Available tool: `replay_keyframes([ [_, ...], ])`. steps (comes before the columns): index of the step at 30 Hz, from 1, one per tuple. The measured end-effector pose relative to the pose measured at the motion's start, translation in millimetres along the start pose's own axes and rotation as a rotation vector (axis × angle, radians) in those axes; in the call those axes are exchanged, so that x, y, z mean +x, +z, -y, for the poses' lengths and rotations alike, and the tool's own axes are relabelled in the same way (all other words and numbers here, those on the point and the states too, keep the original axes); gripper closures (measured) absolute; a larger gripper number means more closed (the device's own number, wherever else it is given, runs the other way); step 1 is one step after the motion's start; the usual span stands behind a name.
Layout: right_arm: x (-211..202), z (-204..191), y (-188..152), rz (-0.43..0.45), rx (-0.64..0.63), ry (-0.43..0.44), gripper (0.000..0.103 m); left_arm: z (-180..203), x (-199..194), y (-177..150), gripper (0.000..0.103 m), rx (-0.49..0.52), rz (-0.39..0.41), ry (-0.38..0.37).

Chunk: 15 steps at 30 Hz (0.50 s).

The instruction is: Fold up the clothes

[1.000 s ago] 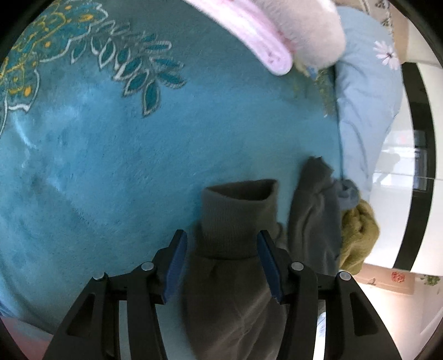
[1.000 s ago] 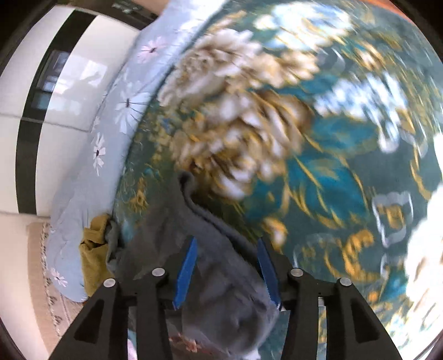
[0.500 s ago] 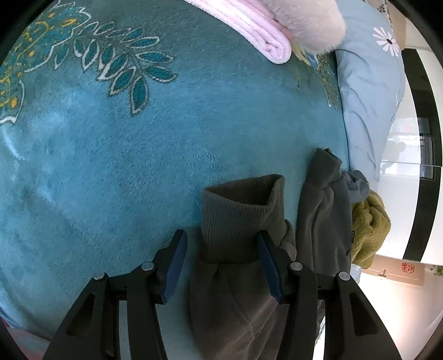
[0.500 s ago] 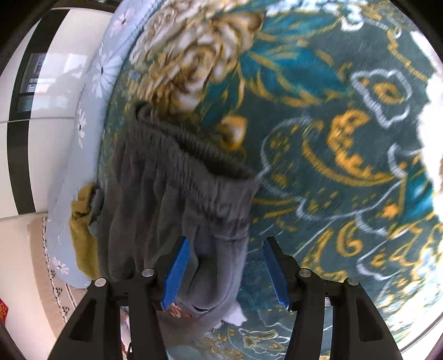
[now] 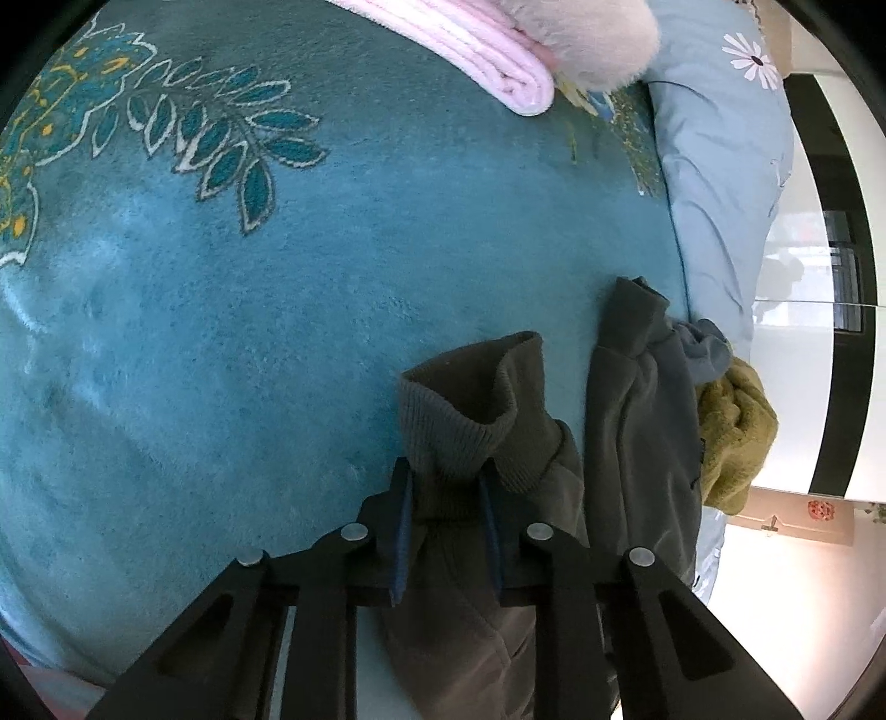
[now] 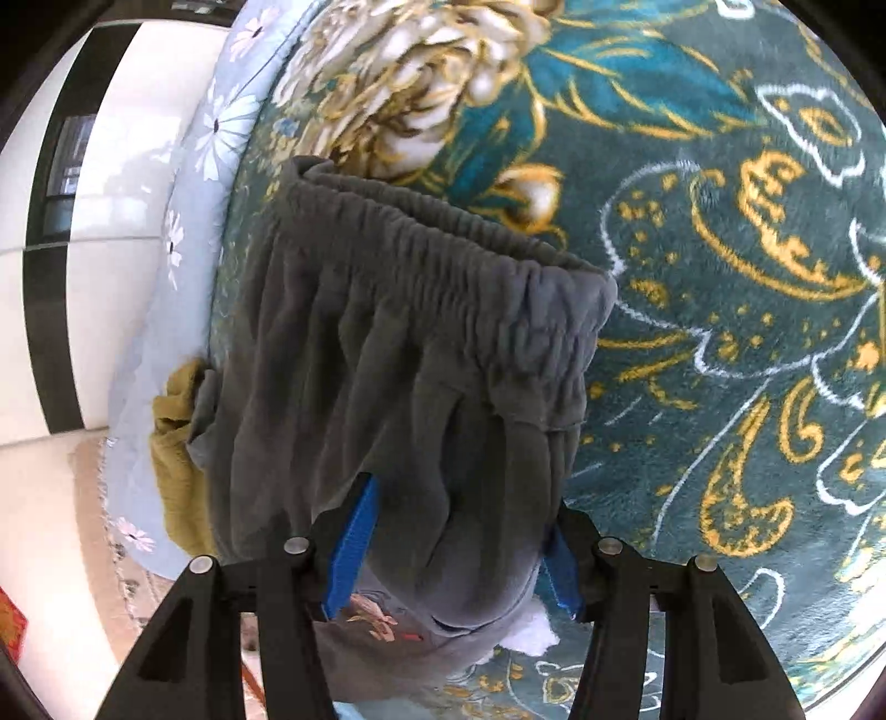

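Dark grey trousers (image 6: 360, 387) lie on a teal patterned blanket (image 6: 720, 277). Their elastic waistband (image 6: 443, 260) faces away in the right wrist view. My right gripper (image 6: 459, 531) straddles a bunch of the trouser fabric below the waistband. Its jaws are closing with the cloth between the blue pads, and no firm pinch shows. In the left wrist view, one ribbed leg cuff (image 5: 470, 399) stands up from the blanket (image 5: 277, 332). My left gripper (image 5: 446, 487) is closing on it, and the pads squeeze the base of the cuff. The other leg (image 5: 631, 399) lies to the right.
A folded pink towel (image 5: 487, 61) and a fluffy pale item (image 5: 587, 33) sit at the far edge. A light-blue flowered quilt (image 5: 720, 155) borders the blanket. A mustard garment (image 5: 731, 432) and a grey-blue one (image 5: 703, 343) hang at the bed's edge, with pale floor beyond.
The left jaws narrowed from wide apart around the cuff to a pinch on it. The right gripper came down over the trousers, and the fabric now fills the gap between its pads.
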State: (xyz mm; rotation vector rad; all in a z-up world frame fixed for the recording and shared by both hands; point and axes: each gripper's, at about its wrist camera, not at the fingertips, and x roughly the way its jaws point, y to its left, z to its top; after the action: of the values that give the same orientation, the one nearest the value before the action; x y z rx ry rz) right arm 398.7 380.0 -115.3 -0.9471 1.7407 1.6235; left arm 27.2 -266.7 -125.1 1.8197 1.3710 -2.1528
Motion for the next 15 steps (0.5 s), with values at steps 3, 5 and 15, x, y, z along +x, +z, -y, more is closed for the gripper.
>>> replay_keyframes([
  [3,-5.6,-6.2,-1.5,0.012,-0.017,-0.031,0.072,0.3,-8.8,-2.6,0.088,0.01,0.029,-0.018],
  [5,-8.7,-11.4,-2.3,0.014,-0.03,-0.046,0.078,0.4,-15.0,-5.1,0.092,0.015,0.051,-0.029],
  [15,-55.5,-57.0,-15.3,0.085,-0.173,0.081,0.092,3.1,-65.1,-14.6,0.093,0.045,0.23,-0.161],
])
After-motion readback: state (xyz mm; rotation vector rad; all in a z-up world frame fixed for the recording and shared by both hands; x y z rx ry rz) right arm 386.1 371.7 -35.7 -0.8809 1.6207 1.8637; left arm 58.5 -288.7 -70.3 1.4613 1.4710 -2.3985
